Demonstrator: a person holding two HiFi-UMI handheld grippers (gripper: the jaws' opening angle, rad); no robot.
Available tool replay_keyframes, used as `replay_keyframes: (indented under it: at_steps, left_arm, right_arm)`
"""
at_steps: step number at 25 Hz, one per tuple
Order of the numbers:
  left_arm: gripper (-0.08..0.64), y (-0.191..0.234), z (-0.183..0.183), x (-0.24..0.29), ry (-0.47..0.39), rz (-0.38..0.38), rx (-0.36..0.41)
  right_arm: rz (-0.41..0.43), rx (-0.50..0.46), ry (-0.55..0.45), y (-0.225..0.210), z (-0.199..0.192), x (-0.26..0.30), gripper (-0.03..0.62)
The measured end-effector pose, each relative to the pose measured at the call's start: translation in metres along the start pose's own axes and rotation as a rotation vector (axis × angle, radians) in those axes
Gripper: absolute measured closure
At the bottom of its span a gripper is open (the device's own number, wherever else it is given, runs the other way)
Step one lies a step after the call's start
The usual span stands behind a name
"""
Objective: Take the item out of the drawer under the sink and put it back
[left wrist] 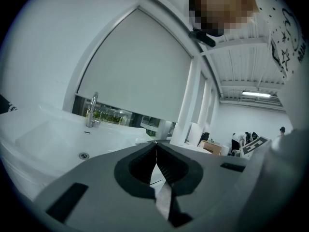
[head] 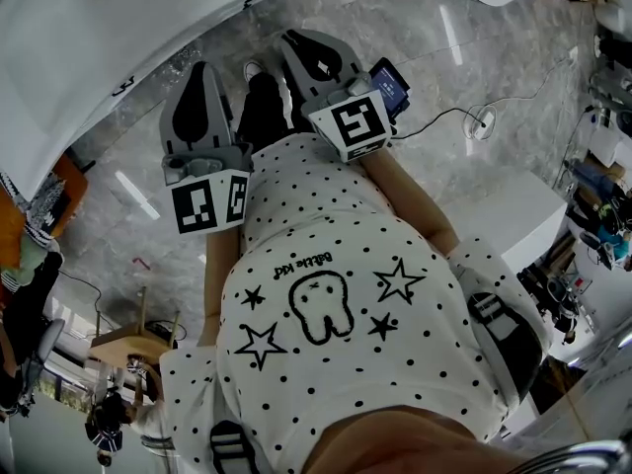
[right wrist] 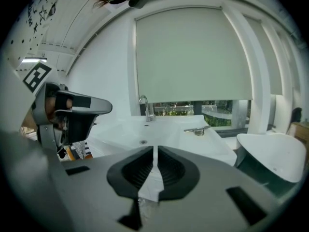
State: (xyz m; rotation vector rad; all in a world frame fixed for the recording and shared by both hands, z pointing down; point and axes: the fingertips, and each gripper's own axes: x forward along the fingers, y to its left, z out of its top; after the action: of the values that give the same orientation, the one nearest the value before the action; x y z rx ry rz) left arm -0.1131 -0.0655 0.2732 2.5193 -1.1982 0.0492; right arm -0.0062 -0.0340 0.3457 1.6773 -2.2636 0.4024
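Observation:
My left gripper and right gripper are held side by side in front of the white sink, pointing towards it. Both are shut with nothing between the jaws. In the left gripper view the left gripper has its jaws meeting at the tips, with the basin and faucet beyond. In the right gripper view the right gripper faces the sink and faucet, and the left gripper hangs at the left. No drawer and no item show.
A white rounded fixture stands right of the sink. A metal piece lies on the sink's top. On the marble floor are a cable with a socket, a wooden stool and a white cabinet.

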Motion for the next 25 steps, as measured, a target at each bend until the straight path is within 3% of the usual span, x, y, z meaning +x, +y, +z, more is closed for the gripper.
replay_keyframes:
  at_steps: [3, 13, 21, 25]
  left_arm:
    - [0.555, -0.007, -0.004, 0.011, 0.005, -0.005, 0.001]
    - [0.555, -0.005, -0.016, 0.023, 0.018, -0.029, -0.010]
    - [0.555, -0.023, -0.040, 0.046, 0.053, -0.097, 0.004]
    - [0.555, -0.032, -0.063, 0.066, 0.063, -0.111, -0.007]
  right_arm:
    - [-0.007, 0.002, 0.008, -0.013, -0.004, 0.002, 0.517]
    - [-0.030, 0.005, 0.065, -0.027, -0.027, 0.036, 0.491]
    - [-0.085, 0.082, 0.095, -0.055, -0.059, 0.069, 0.466]
    - [-0.131, 0.127, 0.124, -0.076, -0.095, 0.083, 0.463]
